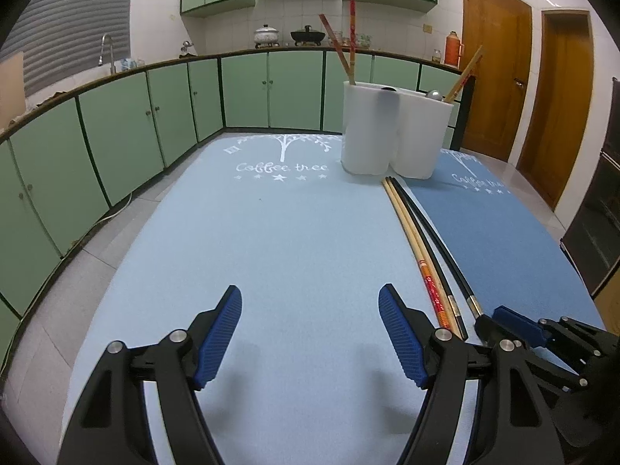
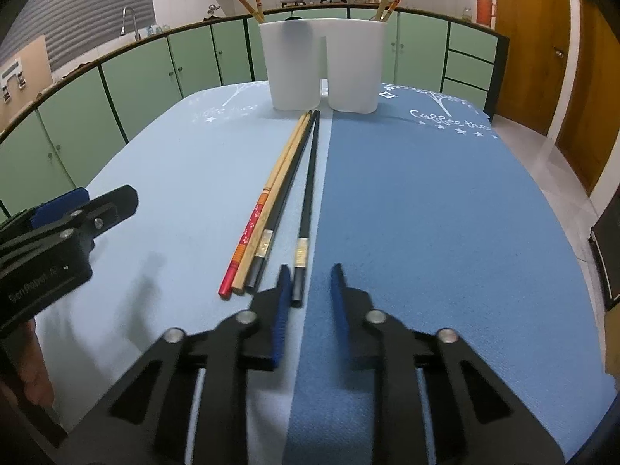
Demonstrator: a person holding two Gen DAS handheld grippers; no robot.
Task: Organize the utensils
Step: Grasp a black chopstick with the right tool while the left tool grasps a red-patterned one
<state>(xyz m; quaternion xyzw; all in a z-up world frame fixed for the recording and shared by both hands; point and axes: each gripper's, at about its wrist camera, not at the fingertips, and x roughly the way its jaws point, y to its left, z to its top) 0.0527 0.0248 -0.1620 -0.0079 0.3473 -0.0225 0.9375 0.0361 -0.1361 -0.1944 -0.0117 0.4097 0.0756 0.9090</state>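
Note:
Several chopsticks lie side by side along the seam of two mats: a red-patterned one [image 2: 251,228], a plain wooden one [image 2: 279,178] and two black ones [image 2: 308,193]. My right gripper [image 2: 310,271] sits low over the near end of the rightmost black chopstick. That end lies between the narrowly parted jaws, beside the left pad, with a gap to the right pad. My left gripper [image 1: 310,310] stands wide open and holds nothing over the light blue mat [image 1: 271,232], left of the chopsticks [image 1: 418,240]. A white two-compartment holder [image 2: 321,62] stands beyond them, with chopsticks in each side.
The darker blue mat [image 2: 426,193] covers the table's right half. Green kitchen cabinets [image 1: 135,124] curve around the left and back. Wooden doors [image 1: 496,69] stand at the right. A dark appliance [image 1: 596,209] is beside the table's right edge.

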